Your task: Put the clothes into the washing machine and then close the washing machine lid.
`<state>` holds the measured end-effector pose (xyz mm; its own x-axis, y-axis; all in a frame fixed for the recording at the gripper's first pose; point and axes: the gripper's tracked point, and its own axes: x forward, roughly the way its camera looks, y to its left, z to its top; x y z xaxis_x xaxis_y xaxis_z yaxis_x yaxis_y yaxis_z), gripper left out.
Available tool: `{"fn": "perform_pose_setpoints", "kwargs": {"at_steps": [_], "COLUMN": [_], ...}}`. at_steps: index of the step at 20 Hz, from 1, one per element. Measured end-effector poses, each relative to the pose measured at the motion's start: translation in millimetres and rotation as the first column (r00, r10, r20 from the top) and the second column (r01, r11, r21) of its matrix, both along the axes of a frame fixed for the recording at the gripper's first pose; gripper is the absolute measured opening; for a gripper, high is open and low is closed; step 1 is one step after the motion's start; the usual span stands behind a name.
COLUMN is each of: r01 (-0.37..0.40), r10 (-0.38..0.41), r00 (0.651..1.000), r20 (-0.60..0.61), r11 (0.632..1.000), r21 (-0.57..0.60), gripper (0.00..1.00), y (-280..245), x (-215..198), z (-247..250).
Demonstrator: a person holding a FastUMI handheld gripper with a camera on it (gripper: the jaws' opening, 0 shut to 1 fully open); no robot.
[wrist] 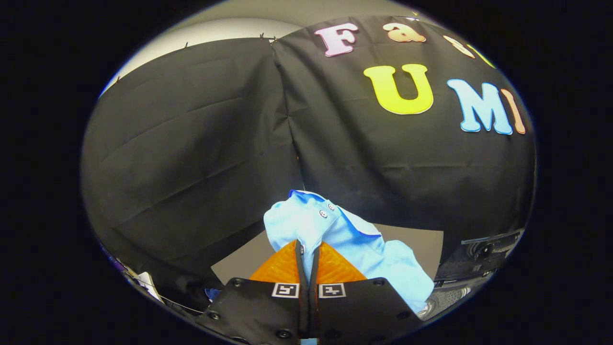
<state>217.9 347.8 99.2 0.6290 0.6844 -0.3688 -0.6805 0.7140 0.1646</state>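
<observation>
The gripper [307,249] is clenched on a light blue polo shirt [330,232], lifted above a grey tabletop [421,244]. The shirt's buttoned collar bunches just beyond the fingertips, draping toward a washing machine [471,268] at the tabletop's far edge.

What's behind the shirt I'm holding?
The tool is shut on the light blue shirt. Behind it: a grey board and black cloth wall. The shirt covers what lies directly beneath.

Shirt [330,235] bunched between jaws, seemingly.
</observation>
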Motion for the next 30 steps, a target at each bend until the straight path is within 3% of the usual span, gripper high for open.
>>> {"fn": "perform_pose_setpoints", "kwargs": {"at_steps": [15,30], "r01": [0.138,0.329], "r10": [-0.140,-0.331], "r00": [0.989,0.942], "r20": [0.041,0.044], "r11": [0.989,0.943], "r21": [0.046,0.055], "gripper": [0.01,0.01], "y": [-97.8,-219.9], "x": [24.0,45.2], "z": [32.8,30.9]}}
